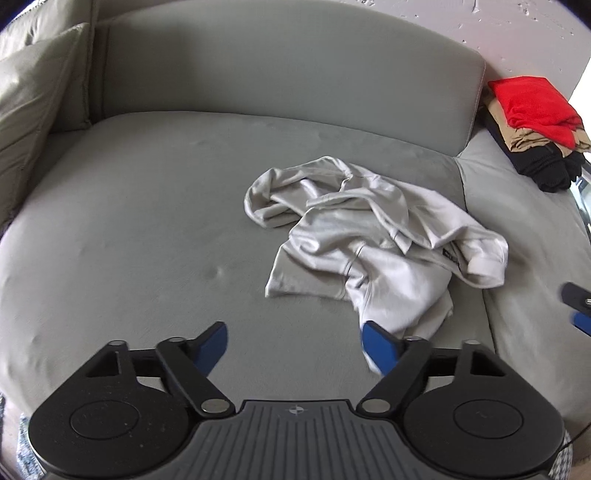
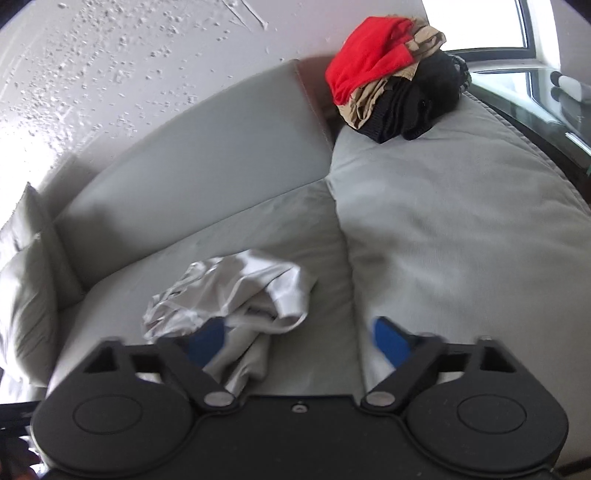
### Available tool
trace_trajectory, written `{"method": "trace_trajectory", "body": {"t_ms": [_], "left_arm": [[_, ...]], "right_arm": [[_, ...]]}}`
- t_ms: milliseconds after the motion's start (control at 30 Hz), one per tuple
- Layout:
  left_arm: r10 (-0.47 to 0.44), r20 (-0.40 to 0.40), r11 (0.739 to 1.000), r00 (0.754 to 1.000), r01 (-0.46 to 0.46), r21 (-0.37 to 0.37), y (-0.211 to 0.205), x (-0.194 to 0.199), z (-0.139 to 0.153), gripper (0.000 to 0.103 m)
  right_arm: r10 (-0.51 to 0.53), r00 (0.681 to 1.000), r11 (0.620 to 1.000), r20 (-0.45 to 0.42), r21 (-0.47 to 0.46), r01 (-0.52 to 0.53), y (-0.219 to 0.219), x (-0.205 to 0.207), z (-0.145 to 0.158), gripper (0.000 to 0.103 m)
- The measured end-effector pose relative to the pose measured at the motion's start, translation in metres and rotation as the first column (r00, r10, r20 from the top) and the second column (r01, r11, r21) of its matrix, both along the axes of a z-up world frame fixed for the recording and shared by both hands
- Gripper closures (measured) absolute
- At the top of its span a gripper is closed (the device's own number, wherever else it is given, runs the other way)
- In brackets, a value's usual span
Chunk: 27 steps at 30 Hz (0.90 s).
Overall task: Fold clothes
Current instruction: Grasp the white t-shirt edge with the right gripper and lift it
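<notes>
I see a pale grey crumpled garment [image 1: 373,243] just ahead of my left gripper [image 1: 295,345], whose pads are blue on black arms. The sofa [image 1: 147,221] is plain grey-green. Far right, a stack [image 2: 391,74] shows red over tan over black.

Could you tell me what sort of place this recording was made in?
Most likely a home living room: a grey cushioned sofa with a pillow, a textured white wall, and a window beside a heap of clothes.

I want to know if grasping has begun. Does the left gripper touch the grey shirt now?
Cannot tell. In the left wrist view one blue finger of the left gripper overlaps the hem of the grey shirt, but neither contact nor gap shows plainly.
</notes>
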State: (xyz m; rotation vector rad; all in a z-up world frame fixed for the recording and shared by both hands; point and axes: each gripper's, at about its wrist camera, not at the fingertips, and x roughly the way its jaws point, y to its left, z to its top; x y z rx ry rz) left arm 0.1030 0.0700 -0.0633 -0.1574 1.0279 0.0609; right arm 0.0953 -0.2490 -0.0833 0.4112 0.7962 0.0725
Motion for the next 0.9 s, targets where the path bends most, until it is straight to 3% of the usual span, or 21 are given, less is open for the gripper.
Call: {"method": "trace_trajectory", "body": {"t_ms": [33, 67, 267, 400, 500, 533, 567, 633, 733, 900], "left_arm": [[-0.002, 0.004, 1.000, 1.000, 0.002, -0.002, -0.001, 0.004, -0.002, 0.036], [-0.005, 0.010, 1.000, 1.000, 0.005, -0.006, -0.001, 0.008, -0.003, 0.039], [-0.037, 0.057, 0.997, 0.998, 0.041, -0.070, 0.000, 0.024, -0.010, 0.050], [-0.065, 0.097, 0.994, 0.993, 0.074, -0.085, -0.002, 0.028, -0.013, 0.053], [-0.076, 0.105, 0.993, 0.992, 0.084, -0.077, -0.004, 0.029, -0.015, 0.052], [-0.077, 0.105, 0.994, 0.991, 0.085, -0.074, -0.004, 0.028, -0.015, 0.052], [-0.079, 0.105, 0.994, 0.991, 0.086, -0.069, -0.004, 0.028, -0.015, 0.052], [-0.080, 0.112, 0.995, 0.991, 0.086, -0.057, -0.002, 0.023, -0.014, 0.052], [-0.091, 0.133, 0.994, 0.987, 0.099, -0.049, 0.002, 0.013, -0.009, 0.052], [-0.142, 0.178, 0.985, 0.974, 0.158, -0.077, 0.004, -0.009, 0.003, 0.054]], "right_arm": [[0.012, 1.000, 1.000, -0.004, 0.001, -0.012, -0.001, 0.010, -0.007, 0.047], [0.024, 1.000, 1.000, -0.012, 0.012, -0.024, -0.001, 0.019, -0.015, 0.048], [0.042, 0.999, 0.986, -0.032, 0.165, -0.036, -0.005, 0.061, -0.047, 0.045], [0.086, 0.995, 0.990, -0.055, 0.117, -0.079, 0.009, 0.082, -0.054, 0.050], [0.123, 0.987, 0.989, -0.101, 0.094, -0.113, 0.022, 0.098, -0.059, 0.064], [0.136, 0.984, 0.988, -0.117, 0.088, -0.126, 0.027, 0.103, -0.060, 0.076], [0.151, 0.980, 0.986, -0.133, 0.085, -0.140, 0.033, 0.106, -0.059, 0.097], [0.167, 0.974, 0.983, -0.151, 0.104, -0.152, 0.043, 0.111, -0.051, 0.097], [0.112, 0.990, 0.968, -0.090, 0.235, -0.088, 0.035, 0.108, -0.020, 0.097], [-0.117, 0.992, 0.883, -0.036, 0.453, 0.121, -0.046, 0.068, 0.034, 0.097]]}}
